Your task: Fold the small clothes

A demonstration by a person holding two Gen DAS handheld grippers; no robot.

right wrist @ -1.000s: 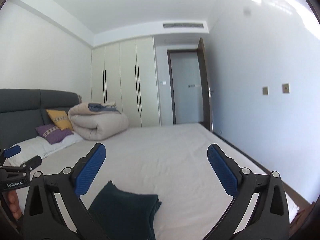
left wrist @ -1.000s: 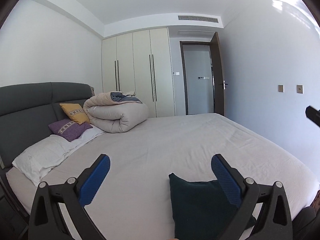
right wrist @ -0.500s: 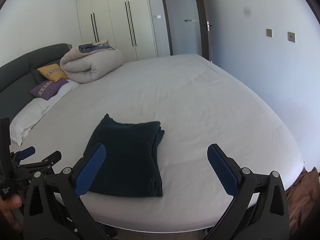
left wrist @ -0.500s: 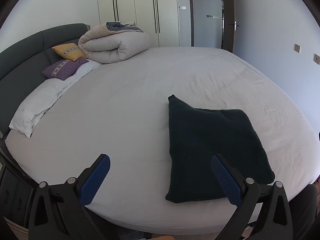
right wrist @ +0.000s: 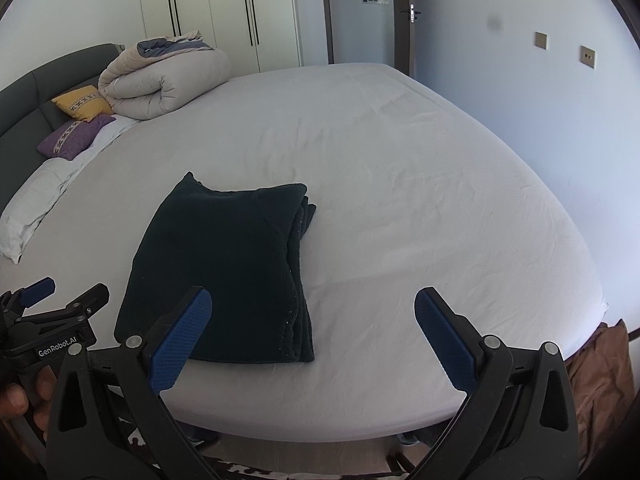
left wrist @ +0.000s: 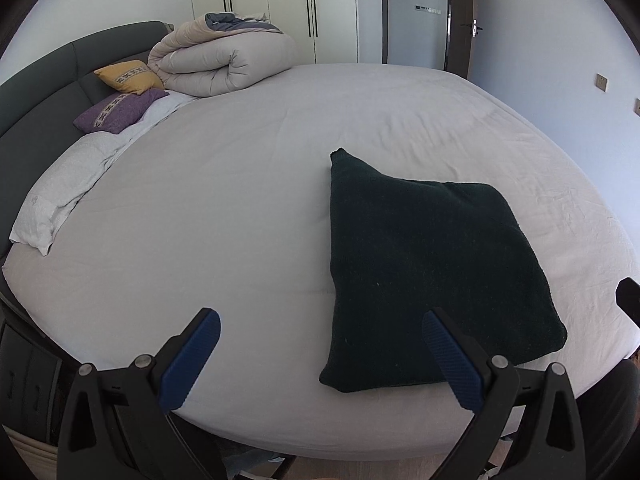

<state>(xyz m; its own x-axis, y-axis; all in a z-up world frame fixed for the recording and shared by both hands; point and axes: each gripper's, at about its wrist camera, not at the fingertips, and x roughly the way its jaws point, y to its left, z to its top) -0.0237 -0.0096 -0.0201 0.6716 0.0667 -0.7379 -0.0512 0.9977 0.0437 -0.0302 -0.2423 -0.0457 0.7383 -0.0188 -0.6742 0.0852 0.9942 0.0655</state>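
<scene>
One dark garment [right wrist: 224, 264] is lying folded into a neat stack near the bed's [right wrist: 400, 200] front edge, so folding is looking finished. Two hand-held grippers, left [left wrist: 320, 356] and right [right wrist: 312, 340], are hovering before it, jaws apart and gripping nothing. Two cushions and one rolled duvet [left wrist: 220, 60] are sitting by the headboard.

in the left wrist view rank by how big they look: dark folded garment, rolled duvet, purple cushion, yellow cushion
1. dark folded garment, though it is nearest the camera
2. rolled duvet
3. purple cushion
4. yellow cushion, close to the purple one
</scene>
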